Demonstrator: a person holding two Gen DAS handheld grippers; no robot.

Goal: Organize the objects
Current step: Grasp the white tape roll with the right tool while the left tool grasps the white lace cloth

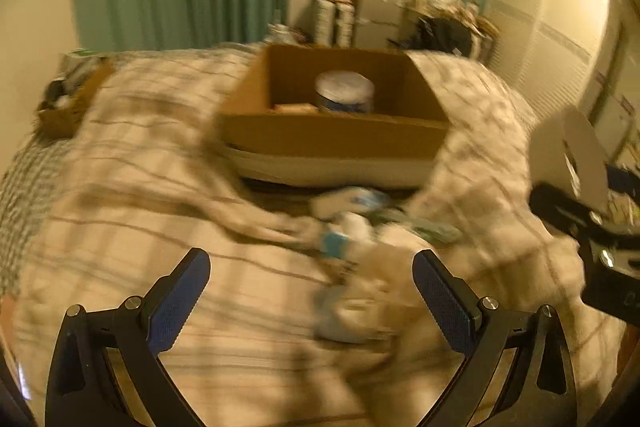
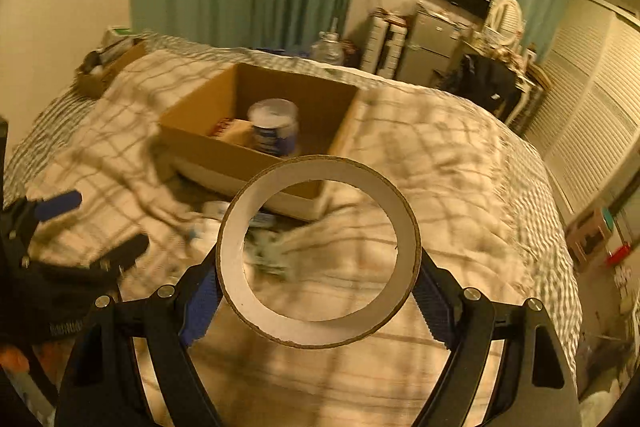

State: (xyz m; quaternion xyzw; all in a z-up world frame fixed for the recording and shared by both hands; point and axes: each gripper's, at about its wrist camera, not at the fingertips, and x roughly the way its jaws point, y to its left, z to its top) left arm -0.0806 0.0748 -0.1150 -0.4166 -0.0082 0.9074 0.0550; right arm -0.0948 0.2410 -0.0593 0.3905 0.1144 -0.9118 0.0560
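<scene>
Over the checked quilt (image 2: 440,163), with the cardboard box (image 2: 208,143) far ahead, our right gripper (image 2: 318,291) clamps the cardboard ring (image 2: 320,327) by its outer wall, seemingly light, stiff yet crushable, while our left gripper (image 1: 312,287) gapes empty.

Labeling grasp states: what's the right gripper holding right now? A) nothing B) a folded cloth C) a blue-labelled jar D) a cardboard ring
D: in the right wrist view the right gripper has its jaws closed on either side of a cardboard ring, while the blue-labelled jar sits in the cardboard box.
</scene>
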